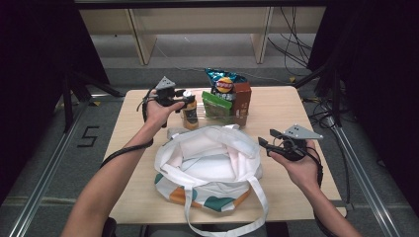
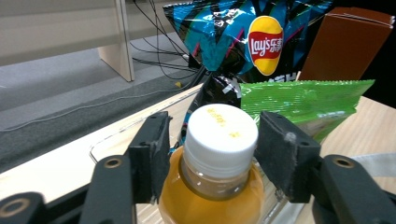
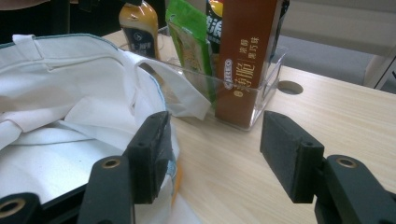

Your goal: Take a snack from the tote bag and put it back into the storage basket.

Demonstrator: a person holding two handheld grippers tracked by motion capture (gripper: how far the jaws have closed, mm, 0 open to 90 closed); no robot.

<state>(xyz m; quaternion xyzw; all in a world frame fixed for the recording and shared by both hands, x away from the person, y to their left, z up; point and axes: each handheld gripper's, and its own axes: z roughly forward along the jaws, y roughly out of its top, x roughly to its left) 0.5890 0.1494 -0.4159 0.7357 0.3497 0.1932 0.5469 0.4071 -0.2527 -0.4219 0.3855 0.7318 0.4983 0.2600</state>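
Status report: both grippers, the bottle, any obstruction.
Left gripper open astride the orange drink bottle's white cap, pads clear. Right gripper open, empty, beside tote bag. No obstruction.

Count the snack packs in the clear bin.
3: the blue chip bag at the back, the green pack in front of it, and the brown box at the bin's right end. More may be hidden behind them.

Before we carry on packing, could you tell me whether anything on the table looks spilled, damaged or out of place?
Nothing stands out. The bottle is upright and capped, the snacks stand in the clear bin, and the tote bag lies open on the table.
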